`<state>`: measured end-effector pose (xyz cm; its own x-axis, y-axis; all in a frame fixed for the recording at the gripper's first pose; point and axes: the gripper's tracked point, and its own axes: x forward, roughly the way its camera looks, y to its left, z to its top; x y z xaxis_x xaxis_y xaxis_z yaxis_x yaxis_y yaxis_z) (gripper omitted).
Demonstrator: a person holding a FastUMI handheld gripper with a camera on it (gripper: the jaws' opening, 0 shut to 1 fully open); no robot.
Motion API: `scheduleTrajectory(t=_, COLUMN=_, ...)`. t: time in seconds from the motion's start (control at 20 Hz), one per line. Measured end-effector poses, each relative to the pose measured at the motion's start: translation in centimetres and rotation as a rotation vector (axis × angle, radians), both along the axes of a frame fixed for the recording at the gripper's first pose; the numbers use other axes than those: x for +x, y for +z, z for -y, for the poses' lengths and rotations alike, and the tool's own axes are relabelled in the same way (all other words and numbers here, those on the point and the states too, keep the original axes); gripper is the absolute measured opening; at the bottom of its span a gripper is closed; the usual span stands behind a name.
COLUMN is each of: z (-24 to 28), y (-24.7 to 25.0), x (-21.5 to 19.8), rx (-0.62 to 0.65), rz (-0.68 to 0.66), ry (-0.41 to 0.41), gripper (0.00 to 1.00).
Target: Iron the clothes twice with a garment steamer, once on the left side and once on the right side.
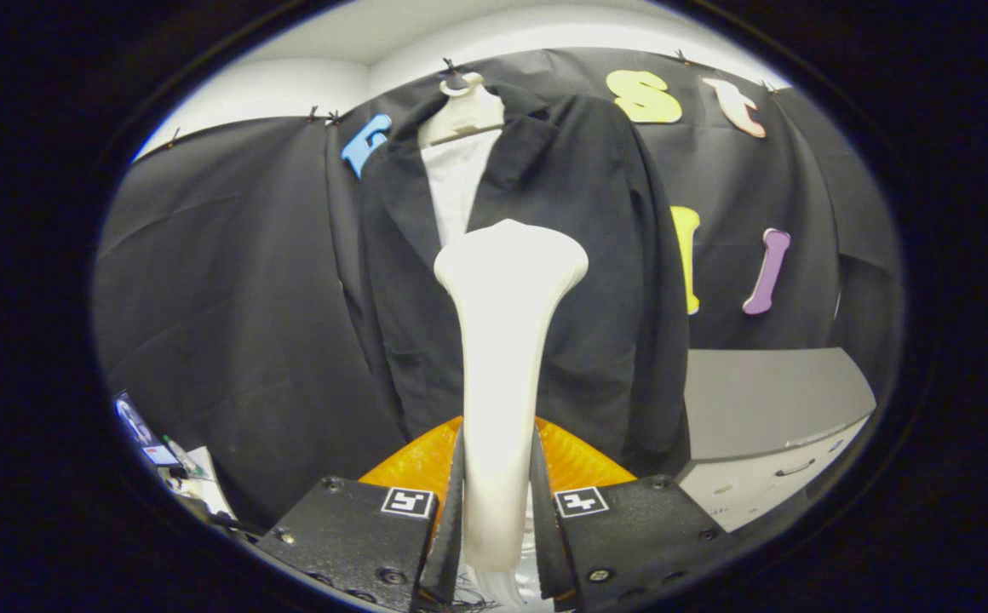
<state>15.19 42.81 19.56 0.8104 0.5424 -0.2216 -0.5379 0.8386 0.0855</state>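
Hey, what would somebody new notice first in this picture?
First the white garment steamer, clamped upright between the gripper jaws, its wide head raised. Just beyond it a black suit jacket over a white shirt hangs on a hanger; a grey cabinet stands beside.

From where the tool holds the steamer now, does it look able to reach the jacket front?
Probably yes. The tool is shut on the steamer, whose head points at the black jacket hanging on its hanger straight ahead, with nothing between them.
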Motion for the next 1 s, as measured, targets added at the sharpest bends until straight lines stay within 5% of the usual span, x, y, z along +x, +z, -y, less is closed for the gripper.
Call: scheduleTrajectory(t=1.0, z=-15.7, y=11.6, x=-0.2, rx=0.021, rz=0.181, ry=0.107, gripper=0.39)
